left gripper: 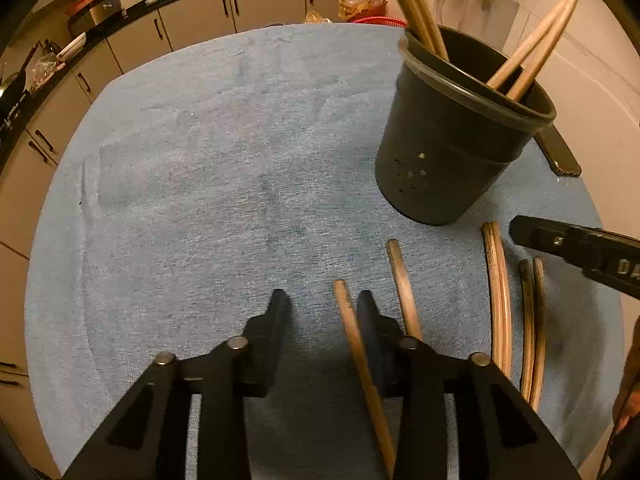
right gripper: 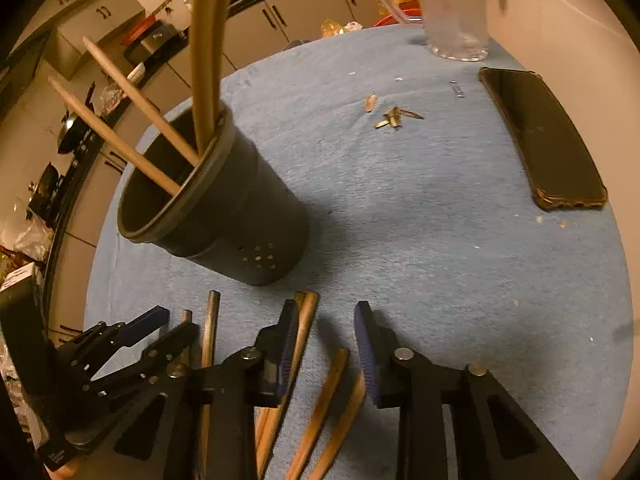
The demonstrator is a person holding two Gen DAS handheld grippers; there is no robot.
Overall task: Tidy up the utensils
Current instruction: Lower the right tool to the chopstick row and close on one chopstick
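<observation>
A black perforated utensil holder (left gripper: 460,140) stands on the blue cloth with several wooden chopsticks leaning in it. More chopsticks lie loose on the cloth in front of it. My left gripper (left gripper: 324,304) is open just above the cloth. One chopstick (left gripper: 352,332) lies between its fingers, close against the right finger, and another chopstick (left gripper: 404,288) lies just outside that finger. My right gripper (right gripper: 326,316) is also open, low over three loose chopsticks (right gripper: 332,380). One of them (right gripper: 304,332) runs along its left finger. The holder (right gripper: 212,208) stands to its upper left.
A dark phone (right gripper: 548,140) lies at the cloth's right edge and a clear glass jug (right gripper: 456,8) stands at the back. Small wooden scraps (right gripper: 392,116) lie mid-cloth. Two chopstick pairs (left gripper: 498,288) lie right of the left gripper. Kitchen cabinets run behind the table.
</observation>
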